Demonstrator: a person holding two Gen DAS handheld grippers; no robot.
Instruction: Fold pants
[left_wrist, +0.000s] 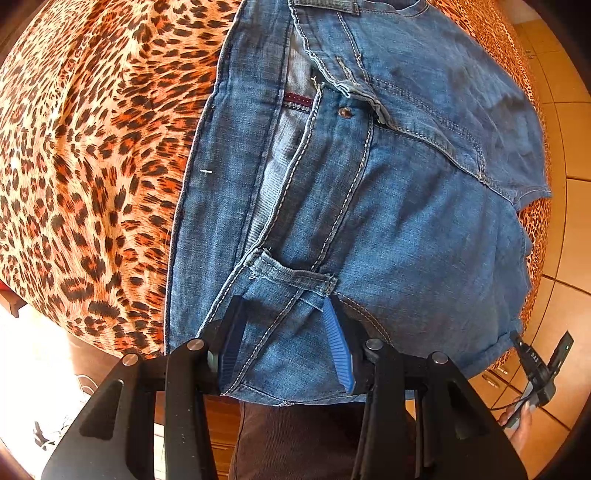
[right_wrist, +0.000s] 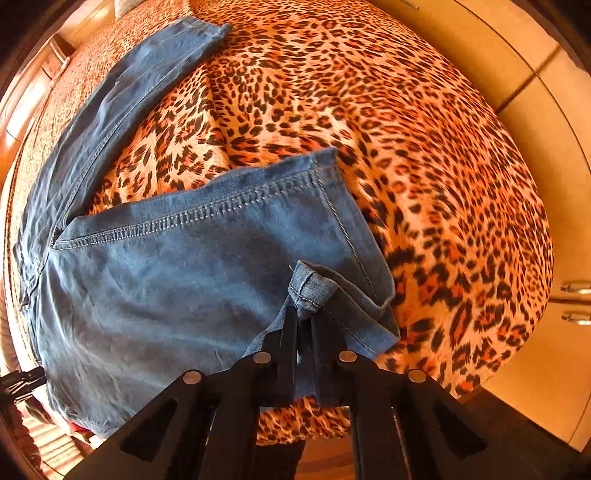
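The left tongs (left_wrist: 288, 332) stand wide apart around the waistband of the jeans (left_wrist: 388, 192) beside a belt loop (left_wrist: 295, 275), not pinching it. The right tongs (right_wrist: 304, 325) are clenched on a bunched leg hem (right_wrist: 314, 288). The jeans lie spread across a leopard-print bed (right_wrist: 424, 155)

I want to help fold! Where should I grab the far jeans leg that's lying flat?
Grab the far leg at its hemmed cuff, coming from the open end. The thick stitched edge lies flat on the leopard blanket with nothing on it, so a gripper could slide under.
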